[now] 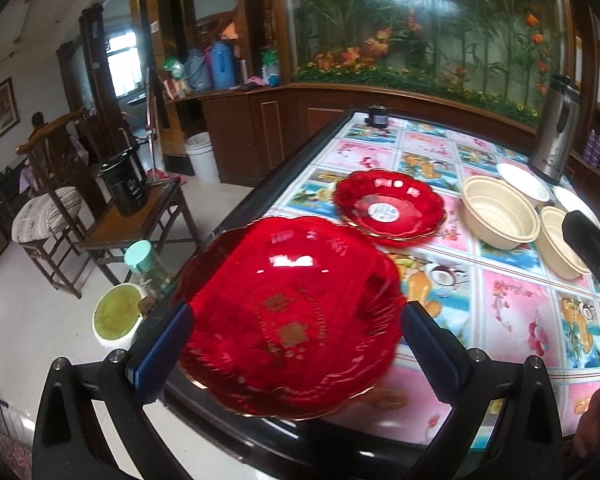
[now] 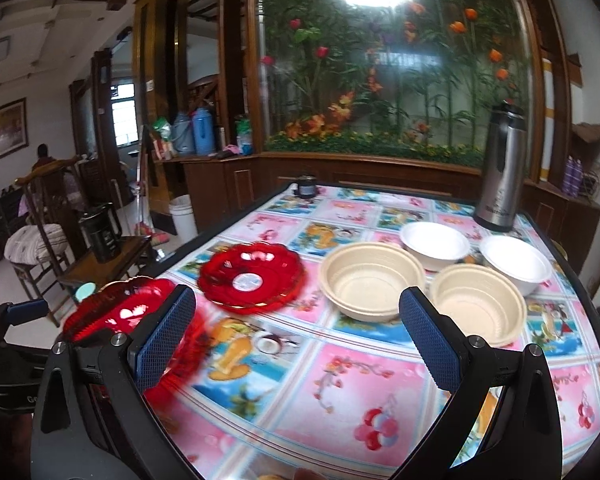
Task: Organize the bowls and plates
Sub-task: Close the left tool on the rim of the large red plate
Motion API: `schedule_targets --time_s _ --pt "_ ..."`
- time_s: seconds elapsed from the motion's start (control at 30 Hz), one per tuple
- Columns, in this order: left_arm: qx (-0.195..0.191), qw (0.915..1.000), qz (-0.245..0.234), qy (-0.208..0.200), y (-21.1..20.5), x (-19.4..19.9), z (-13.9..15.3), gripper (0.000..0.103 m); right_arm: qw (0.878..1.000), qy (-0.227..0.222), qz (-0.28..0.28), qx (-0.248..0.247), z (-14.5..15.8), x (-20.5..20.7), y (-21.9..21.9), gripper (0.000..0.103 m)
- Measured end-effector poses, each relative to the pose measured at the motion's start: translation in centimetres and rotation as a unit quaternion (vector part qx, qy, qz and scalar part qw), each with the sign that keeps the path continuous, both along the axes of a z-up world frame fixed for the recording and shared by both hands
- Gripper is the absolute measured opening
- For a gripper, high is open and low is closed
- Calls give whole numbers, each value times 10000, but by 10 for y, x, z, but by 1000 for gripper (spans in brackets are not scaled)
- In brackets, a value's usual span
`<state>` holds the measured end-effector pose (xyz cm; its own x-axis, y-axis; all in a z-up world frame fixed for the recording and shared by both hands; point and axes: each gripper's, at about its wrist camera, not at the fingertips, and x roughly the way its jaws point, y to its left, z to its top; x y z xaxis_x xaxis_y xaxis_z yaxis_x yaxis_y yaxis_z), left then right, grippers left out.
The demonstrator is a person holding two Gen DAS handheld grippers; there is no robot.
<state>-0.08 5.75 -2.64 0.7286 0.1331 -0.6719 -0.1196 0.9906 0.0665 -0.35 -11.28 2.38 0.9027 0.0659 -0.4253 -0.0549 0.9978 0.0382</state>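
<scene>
Left gripper (image 1: 296, 320) spreads wide around red plate (image 1: 288, 316).

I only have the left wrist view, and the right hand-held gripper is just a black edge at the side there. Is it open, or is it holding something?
Observer: The right hand-held gripper is open, with nothing between its pads. It is over the tablecloth.
Operator: How many white bowls are there? I see one and a sliver at the edge.
Observer: There are two, both empty. The left white bowl and the right white bowl sit side by side behind the beige ones.
</scene>
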Motion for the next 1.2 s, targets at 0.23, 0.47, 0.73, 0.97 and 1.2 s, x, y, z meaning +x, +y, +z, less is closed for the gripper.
schedule_targets --time_s 0.23,0.47,0.73,0.97,1.2 --pt "-36 9998 218 -8 21 -7 -1 103 9996 -57 260 3 9 3 24 103" --pt "-63 9995 320 -36 35 -11 -2 103 9994 -14 353 54 11 1 36 103" --pt "-82 9989 451 -5 50 -15 -6 103 9988 70 476 72 10 1 51 103" --pt "2 9982 580 157 81 -25 -12 103 9978 268 596 102 3 5 59 103" --pt "165 9893 1413 309 143 -21 -18 103 9940 680 740 423 -12 18 60 103"
